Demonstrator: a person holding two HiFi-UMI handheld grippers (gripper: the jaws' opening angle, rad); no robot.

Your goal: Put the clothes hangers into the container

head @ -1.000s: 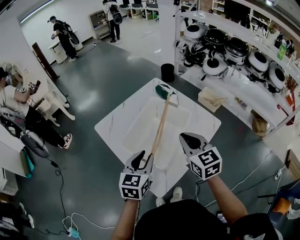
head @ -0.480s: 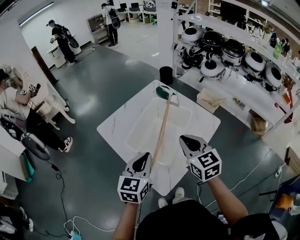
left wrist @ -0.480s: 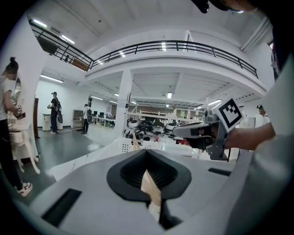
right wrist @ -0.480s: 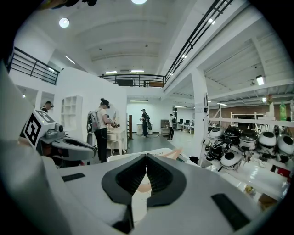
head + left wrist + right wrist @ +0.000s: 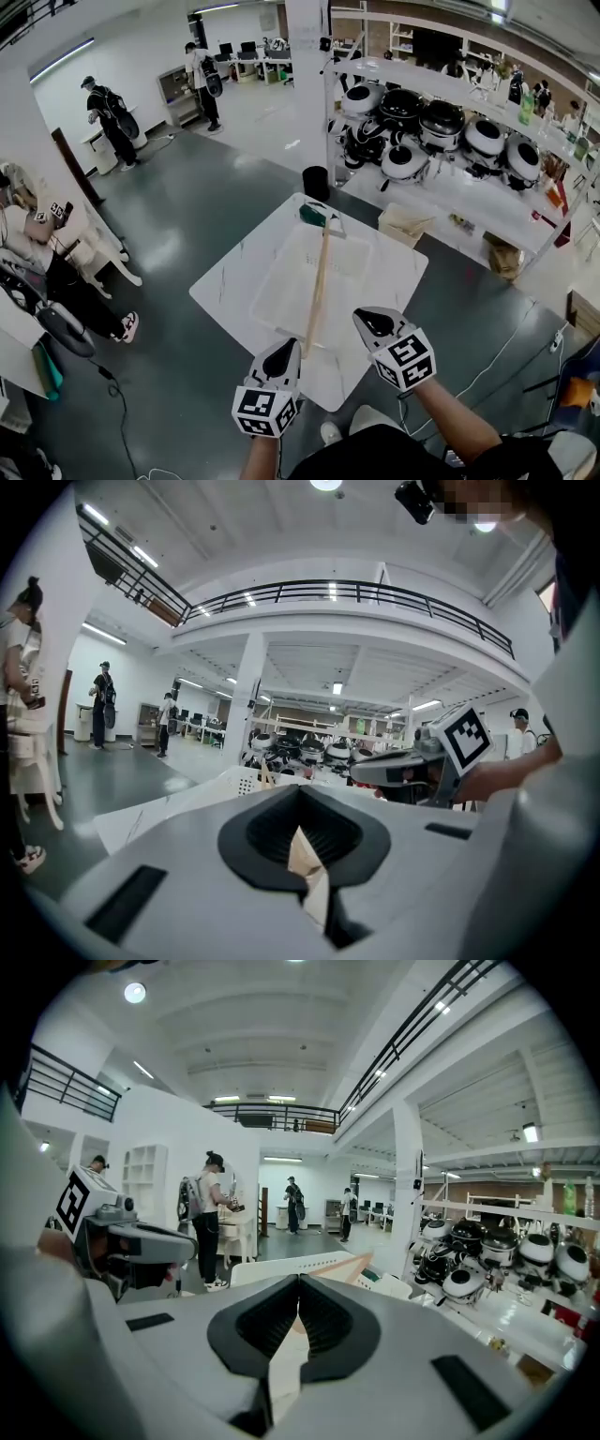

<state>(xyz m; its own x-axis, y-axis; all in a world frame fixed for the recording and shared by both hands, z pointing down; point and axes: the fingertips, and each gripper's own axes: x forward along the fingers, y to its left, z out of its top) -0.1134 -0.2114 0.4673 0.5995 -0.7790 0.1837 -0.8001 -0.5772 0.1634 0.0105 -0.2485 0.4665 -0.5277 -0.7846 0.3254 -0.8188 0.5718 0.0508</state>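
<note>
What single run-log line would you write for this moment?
wooden hanger: lying lengthwise across container | container: on white table | left gripper: shut, beside hanger's near end | right gripper: shut, empty

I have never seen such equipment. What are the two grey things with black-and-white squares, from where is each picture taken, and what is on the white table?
There is no robot here. A person holds a tool in each hand: the left hand-held gripper and the right hand-held gripper. Each has two jaws and a cube with square markers, which is part of the tool.

The wide picture from above comes from a camera on the person's head. The other two come from cameras that ride on the grippers and look along their jaws.

On the white table stands a pale container. A wooden clothes hanger lies lengthwise in it, with something green at its far end.

Both grippers have their jaws together and hold nothing. They hover near the table's front edge.
</note>
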